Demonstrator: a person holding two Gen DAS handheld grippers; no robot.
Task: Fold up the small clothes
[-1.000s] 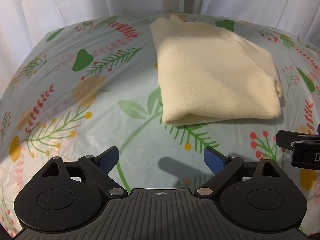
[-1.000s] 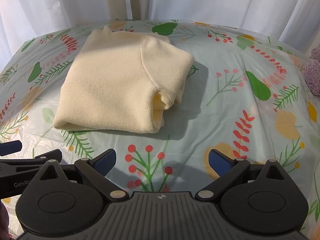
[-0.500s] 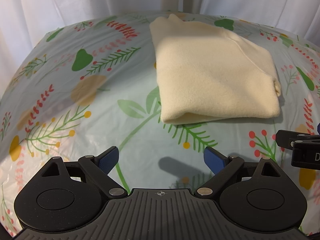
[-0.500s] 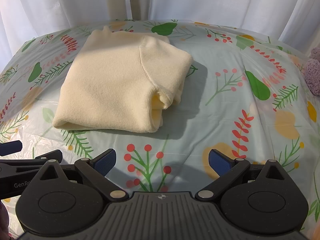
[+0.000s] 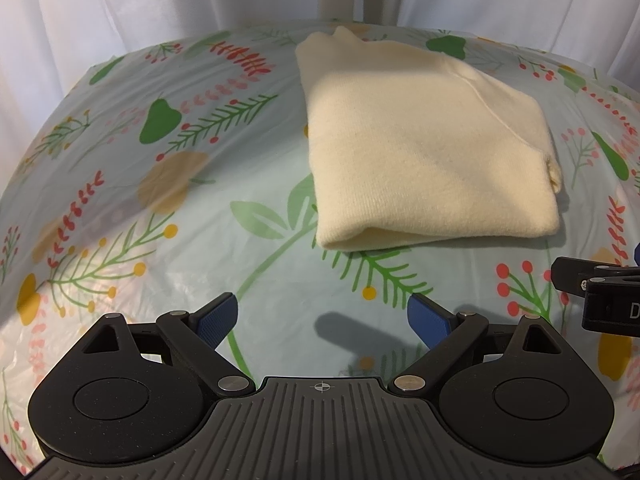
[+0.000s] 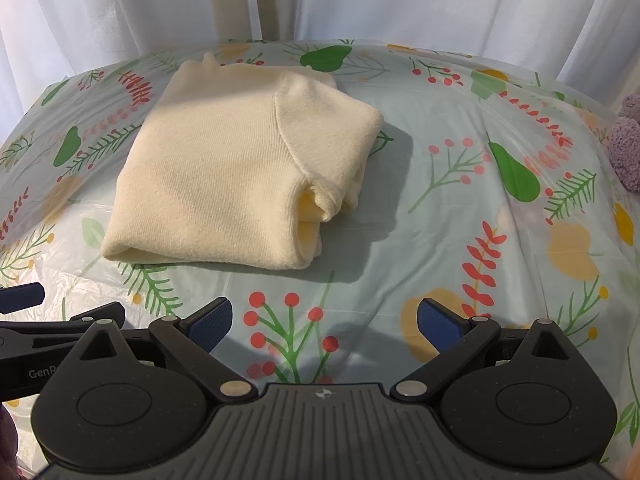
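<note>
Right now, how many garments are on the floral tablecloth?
2. A folded cream knit sweater lies mid-table. A fuzzy purple item, cut off at the right wrist view's right edge, may be a garment; more could be hidden out of frame.

Home-like setting, probably a bedroom or living corner. Table covered by a plastic floral tablecloth [image 5: 168, 240] with pears, berries and leafy sprigs printed on pale blue. White sheer curtains [image 6: 440, 8] hanging right behind, pale upright strip between the panels. Folded cream sweater [image 6: 224, 176] lying on the cloth, domestic laundry. Fuzzy lilac item [image 6: 626, 152] at the right edge, too cropped to identify. Soft warm light with patches across the cloth.
</note>
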